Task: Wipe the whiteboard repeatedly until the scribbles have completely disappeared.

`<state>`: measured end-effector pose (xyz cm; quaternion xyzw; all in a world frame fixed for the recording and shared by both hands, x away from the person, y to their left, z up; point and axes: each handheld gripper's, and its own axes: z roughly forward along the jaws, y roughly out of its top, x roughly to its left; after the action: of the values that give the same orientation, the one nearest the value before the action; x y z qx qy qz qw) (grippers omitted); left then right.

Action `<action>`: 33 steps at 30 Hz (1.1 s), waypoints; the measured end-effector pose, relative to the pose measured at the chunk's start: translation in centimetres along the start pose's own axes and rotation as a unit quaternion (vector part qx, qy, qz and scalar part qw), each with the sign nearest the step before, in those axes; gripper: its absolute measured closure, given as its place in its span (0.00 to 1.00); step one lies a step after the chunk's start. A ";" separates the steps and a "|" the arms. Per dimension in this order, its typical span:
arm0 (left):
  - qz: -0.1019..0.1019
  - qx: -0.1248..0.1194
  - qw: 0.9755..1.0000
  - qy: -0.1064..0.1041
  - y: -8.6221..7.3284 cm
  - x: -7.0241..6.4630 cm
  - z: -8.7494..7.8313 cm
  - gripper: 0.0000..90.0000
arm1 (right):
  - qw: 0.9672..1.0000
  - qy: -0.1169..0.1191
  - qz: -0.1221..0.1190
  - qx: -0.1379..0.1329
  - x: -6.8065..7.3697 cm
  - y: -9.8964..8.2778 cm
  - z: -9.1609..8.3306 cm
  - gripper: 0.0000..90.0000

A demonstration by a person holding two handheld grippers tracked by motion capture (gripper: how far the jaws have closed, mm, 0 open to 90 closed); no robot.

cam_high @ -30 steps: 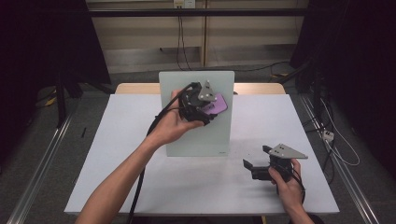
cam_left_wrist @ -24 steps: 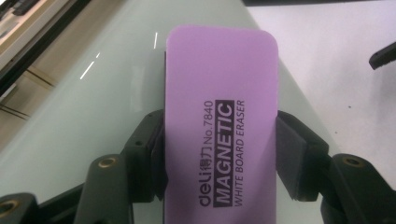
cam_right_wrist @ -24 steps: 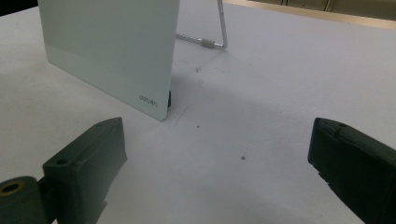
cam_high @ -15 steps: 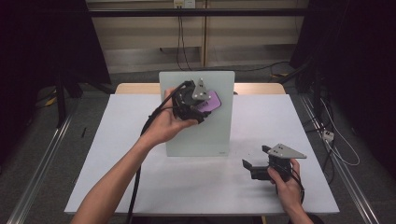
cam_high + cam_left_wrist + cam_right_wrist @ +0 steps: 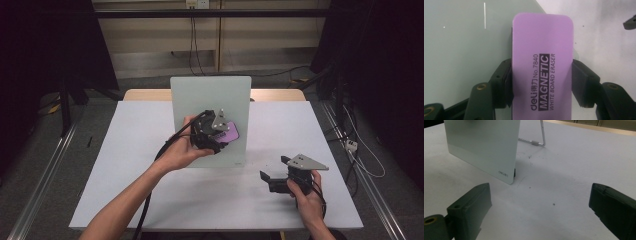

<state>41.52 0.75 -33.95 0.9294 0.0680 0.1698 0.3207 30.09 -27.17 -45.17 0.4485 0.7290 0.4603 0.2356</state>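
Observation:
A purple magnetic whiteboard eraser (image 5: 542, 67) is clamped between the jaws of my left gripper (image 5: 541, 82), its flat face laid against the pale glass whiteboard (image 5: 464, 50). From above, the left gripper (image 5: 220, 137) and the eraser (image 5: 230, 133) sit on the lower middle of the upright whiteboard (image 5: 210, 95). My right gripper (image 5: 272, 172) rests low over the table at the right front, open, with nothing between its jaws. Its own view shows the right gripper (image 5: 540, 212) wide apart, facing the whiteboard's lower corner (image 5: 507, 173).
The white table (image 5: 130, 150) spreads around the board. A wire stand (image 5: 541, 137) props the whiteboard from behind. Dark floor and metal rails (image 5: 45, 175) flank the table; cables (image 5: 357, 155) trail on the floor at the right.
My left gripper has slid the eraser down the whiteboard, from its upper part to its lower middle. The right gripper has stayed where it was.

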 end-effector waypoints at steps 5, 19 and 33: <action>-0.013 -0.010 1.000 -0.025 -1.4 -0.5 -0.1 0.45 | 1.000 -0.001 0.001 0.000 -0.1 0.0 0.0 0.05; -0.070 -0.047 0.995 -0.045 -4.2 -0.3 -2.1 0.45 | 1.000 -0.003 0.002 0.005 0.1 0.2 0.7 0.05; -0.120 -0.048 0.991 -0.036 -7.0 -0.2 -3.9 0.45 | 1.000 -0.001 0.003 0.002 0.2 0.1 0.3 0.05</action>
<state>39.80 8.43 -35.51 0.9034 0.1591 0.0992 0.3856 30.24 -26.91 -45.23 0.4514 0.7284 0.4590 0.2345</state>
